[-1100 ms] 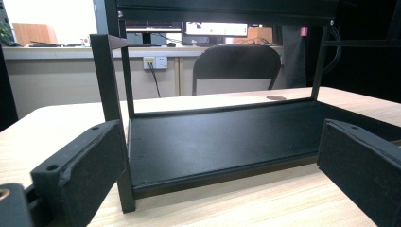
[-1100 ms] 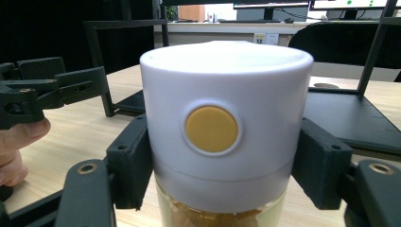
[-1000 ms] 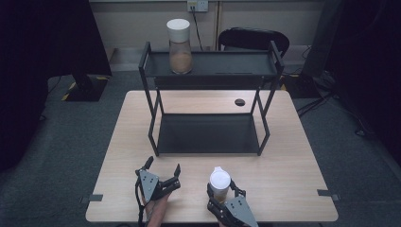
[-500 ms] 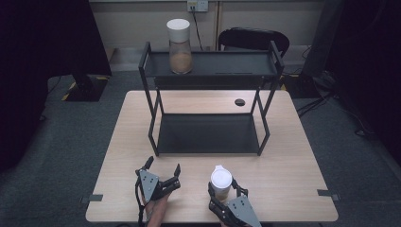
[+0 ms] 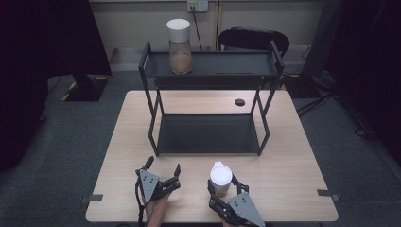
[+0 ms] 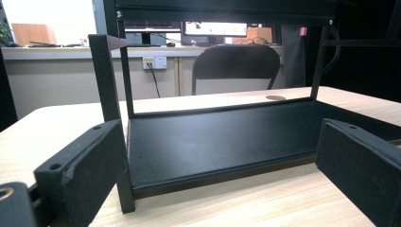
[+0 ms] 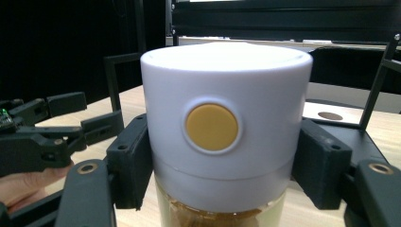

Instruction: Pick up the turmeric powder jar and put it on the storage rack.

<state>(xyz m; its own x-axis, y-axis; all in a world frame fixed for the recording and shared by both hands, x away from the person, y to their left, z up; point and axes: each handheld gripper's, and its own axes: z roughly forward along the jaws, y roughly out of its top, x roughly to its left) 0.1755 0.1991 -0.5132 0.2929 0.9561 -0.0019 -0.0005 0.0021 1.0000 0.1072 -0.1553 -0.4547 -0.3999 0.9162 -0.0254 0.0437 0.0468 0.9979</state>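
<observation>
We hold the jar upright, lid up, in our right tongs; left tongs gape empty. Bare surface lies before the rack.

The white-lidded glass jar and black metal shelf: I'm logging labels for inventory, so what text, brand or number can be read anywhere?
No text is readable.
White-lidded glass jar in the right gripper: a plain yellow round button, unmarked.
Black metal shelf: no label.
Background monitors: too blurred to read.
</observation>
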